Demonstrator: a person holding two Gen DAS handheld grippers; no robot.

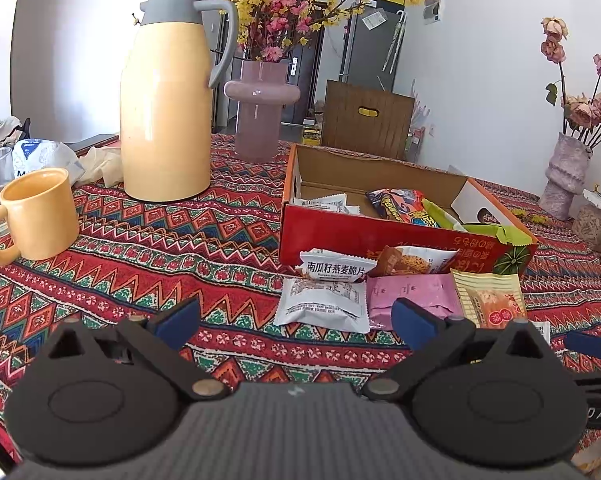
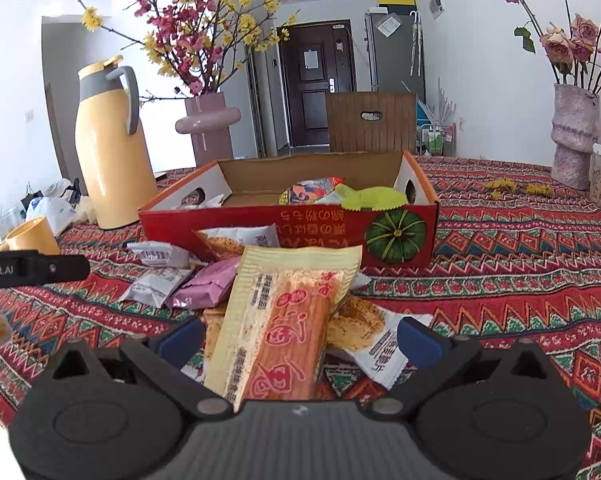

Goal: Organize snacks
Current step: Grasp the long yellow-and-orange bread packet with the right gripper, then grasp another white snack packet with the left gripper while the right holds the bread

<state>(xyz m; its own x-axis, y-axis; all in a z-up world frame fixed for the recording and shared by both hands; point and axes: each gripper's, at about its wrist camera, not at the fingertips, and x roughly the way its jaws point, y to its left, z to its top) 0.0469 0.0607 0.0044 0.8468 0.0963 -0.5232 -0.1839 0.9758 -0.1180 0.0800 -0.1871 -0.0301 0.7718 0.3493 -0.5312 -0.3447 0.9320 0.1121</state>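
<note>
The left tool (image 1: pixel 296 322) has its 2 blue-padded fingers spread wide, and nothing sits between them. It hangs over the patterned cloth of the counter (image 1: pixel 148 248), just short of a white snack packet (image 1: pixel 322 306) and a pink packet (image 1: pixel 410 294) that lie flat in front of the red cardboard box (image 1: pixel 380 240).

The right tool (image 2: pixel 298 342) also has its fingers set wide apart. A long yellow-and-orange snack packet (image 2: pixel 284 316) lies between them, its near end reaching back toward the tool's body, but neither blue pad (image 2: pixel 180 340) clearly presses on it, so whether it is gripped cannot be told. This packet rests on top of other loose packets, among them a biscuit packet (image 2: pixel 370 334) on its right side.

More packets lie in a loose heap on the counter against the box's front wall: a white one with black characters (image 1: pixel 334 266) and an orange-brown one (image 1: pixel 414 262). Inside the box sit a colourful crisp bag (image 1: pixel 404 204), a green packet (image 2: pixel 370 199) and white packets (image 1: pixel 324 204).

A yellow thermos jug (image 1: pixel 166 96) and a yellow mug (image 1: pixel 36 214) stand well to the left of the box.
</note>
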